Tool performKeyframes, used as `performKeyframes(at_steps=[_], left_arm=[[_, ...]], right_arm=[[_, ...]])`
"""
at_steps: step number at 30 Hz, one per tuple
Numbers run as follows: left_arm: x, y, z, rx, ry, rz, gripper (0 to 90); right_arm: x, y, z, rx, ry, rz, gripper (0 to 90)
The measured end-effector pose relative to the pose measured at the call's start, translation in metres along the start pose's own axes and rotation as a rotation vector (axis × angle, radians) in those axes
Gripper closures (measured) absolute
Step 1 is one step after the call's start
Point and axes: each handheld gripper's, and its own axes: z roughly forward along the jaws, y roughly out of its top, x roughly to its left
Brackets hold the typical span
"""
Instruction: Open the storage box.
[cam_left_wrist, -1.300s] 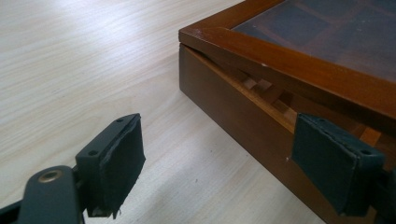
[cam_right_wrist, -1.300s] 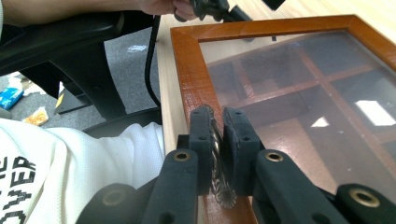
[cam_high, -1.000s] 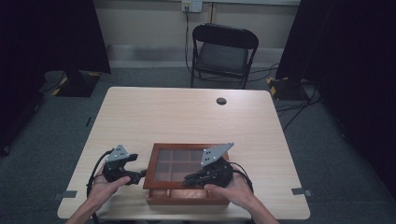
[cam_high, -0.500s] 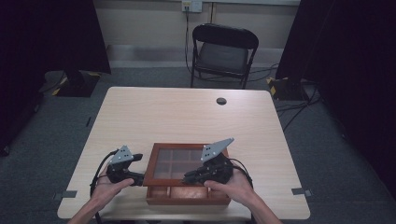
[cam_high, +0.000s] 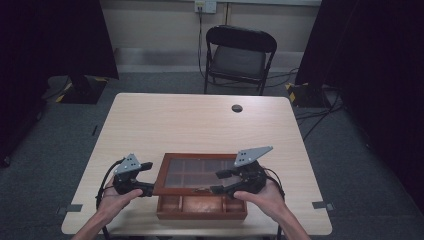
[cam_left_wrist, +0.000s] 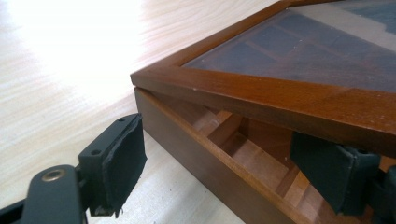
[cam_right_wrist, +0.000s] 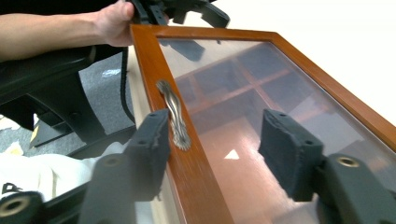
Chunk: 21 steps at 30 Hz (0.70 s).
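Two grippers are working at the wooden box (cam_high: 202, 207), which is sitting at the table's (cam_high: 200, 120) six o'clock edge. Against a second ago, we are seeing its glass lid (cam_high: 197, 172) tilted up at the near side, exposing the front compartments, so we are judging that an opening is under way. Our right gripper (cam_right_wrist: 212, 140) is straddling the lid's front rail beside the metal handle (cam_right_wrist: 173, 113), jaws apart, not clamped. Our left gripper (cam_left_wrist: 233, 161), at the box's nine o'clock corner, is standing open with one jaw under the raised lid and the other outside the wall. We are finding no readable brand, label or writing
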Motion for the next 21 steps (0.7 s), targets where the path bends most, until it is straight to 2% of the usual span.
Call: performKeyframes(at_steps=[7, 8, 10, 16, 21], left_arm=[[0.001, 0.007, -0.003, -0.028, -0.005, -0.016, 17.5], [0.002, 0.008, -0.005, -0.033, -0.004, -0.008, 17.4], [0.002, 0.011, -0.006, -0.045, -0.009, -0.022, 17.4], [0.003, 0.021, -0.008, -0.081, -0.010, -0.026, 17.8], [0.004, 0.025, -0.007, -0.085, -0.015, -0.030, 17.3]], right_arm=[[-0.006, -0.008, -0.018, -0.047, -0.053, 0.026, 26.6], [-0.006, -0.009, -0.020, -0.057, -0.057, 0.027, 26.0], [-0.007, -0.011, -0.025, -0.068, -0.066, 0.027, 23.8], [-0.012, -0.014, -0.035, -0.092, -0.106, 0.039, 18.8], [-0.017, -0.017, -0.038, -0.100, -0.131, 0.042, 16.2]])
